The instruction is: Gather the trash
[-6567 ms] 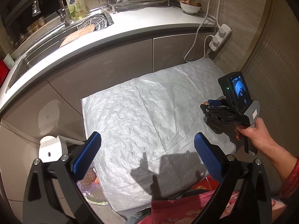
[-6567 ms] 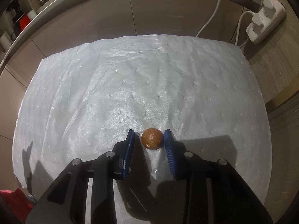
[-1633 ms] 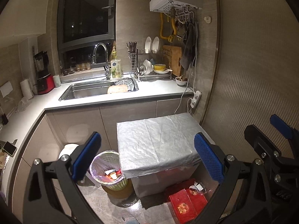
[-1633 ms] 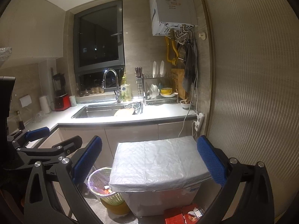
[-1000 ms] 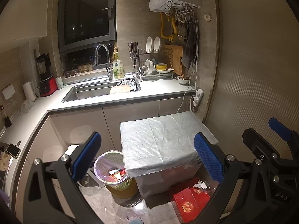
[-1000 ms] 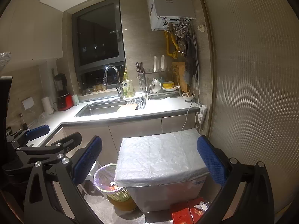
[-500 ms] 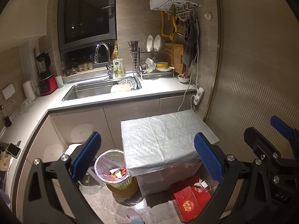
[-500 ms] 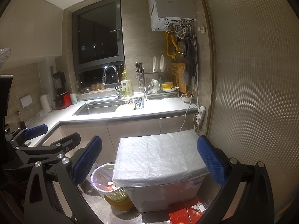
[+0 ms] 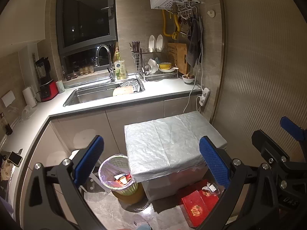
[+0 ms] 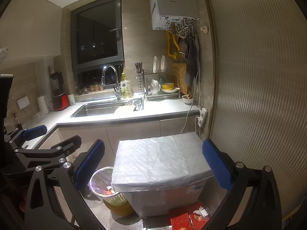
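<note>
A waste basket (image 9: 119, 176) lined with a clear bag stands on the floor left of a low table (image 9: 168, 140) covered with a silvery sheet; scraps lie in it. It also shows in the right wrist view (image 10: 107, 189). My left gripper (image 9: 151, 163) is open and empty, held high and well back from the table. My right gripper (image 10: 153, 164) is open and empty at about the same height. The table top (image 10: 159, 161) bears nothing that I can see. Each gripper shows at the edge of the other's view.
A kitchen counter (image 9: 119, 103) with a sink (image 9: 99, 95) runs behind the table. A power strip (image 9: 203, 95) hangs by the wall. A red box (image 9: 197, 203) lies on the floor under the table's right side. A ribbed wall (image 9: 259, 76) stands on the right.
The round brown piece that my right gripper held on the table is gone from the table top. Both grippers have pulled up and back, and have hardly moved in the last second.
</note>
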A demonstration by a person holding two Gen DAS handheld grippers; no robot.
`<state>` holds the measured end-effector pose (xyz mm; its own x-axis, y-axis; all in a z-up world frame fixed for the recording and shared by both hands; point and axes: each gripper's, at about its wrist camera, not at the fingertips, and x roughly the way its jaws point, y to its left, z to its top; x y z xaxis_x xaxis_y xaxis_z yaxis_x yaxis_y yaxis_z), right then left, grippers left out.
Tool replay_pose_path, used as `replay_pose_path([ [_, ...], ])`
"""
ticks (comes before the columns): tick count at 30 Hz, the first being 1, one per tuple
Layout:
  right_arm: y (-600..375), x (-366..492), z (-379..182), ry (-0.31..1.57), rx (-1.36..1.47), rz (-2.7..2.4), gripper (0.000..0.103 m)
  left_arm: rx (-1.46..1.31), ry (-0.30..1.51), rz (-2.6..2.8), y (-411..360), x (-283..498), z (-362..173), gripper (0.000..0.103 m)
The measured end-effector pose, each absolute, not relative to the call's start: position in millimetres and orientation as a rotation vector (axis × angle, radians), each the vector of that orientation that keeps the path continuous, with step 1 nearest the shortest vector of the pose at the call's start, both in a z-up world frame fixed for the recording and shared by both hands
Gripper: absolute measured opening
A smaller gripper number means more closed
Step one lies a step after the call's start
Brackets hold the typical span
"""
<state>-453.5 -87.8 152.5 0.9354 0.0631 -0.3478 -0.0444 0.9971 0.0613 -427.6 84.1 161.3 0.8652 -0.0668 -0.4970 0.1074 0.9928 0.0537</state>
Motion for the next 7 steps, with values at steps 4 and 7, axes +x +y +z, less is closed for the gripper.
replay_pose_path([
  [4,-88.8,-452.2,151.2,0.363,0.053,0.052,0.101,0.084,0.523,-0.096,83.4,-425.2,159.5,0.095],
  [7,-86.0,-454.2,150.5,0.366,0.054,0.050,0.101,0.076,0.535,-0.102,84.5,-423.9,157.7,0.095],
])
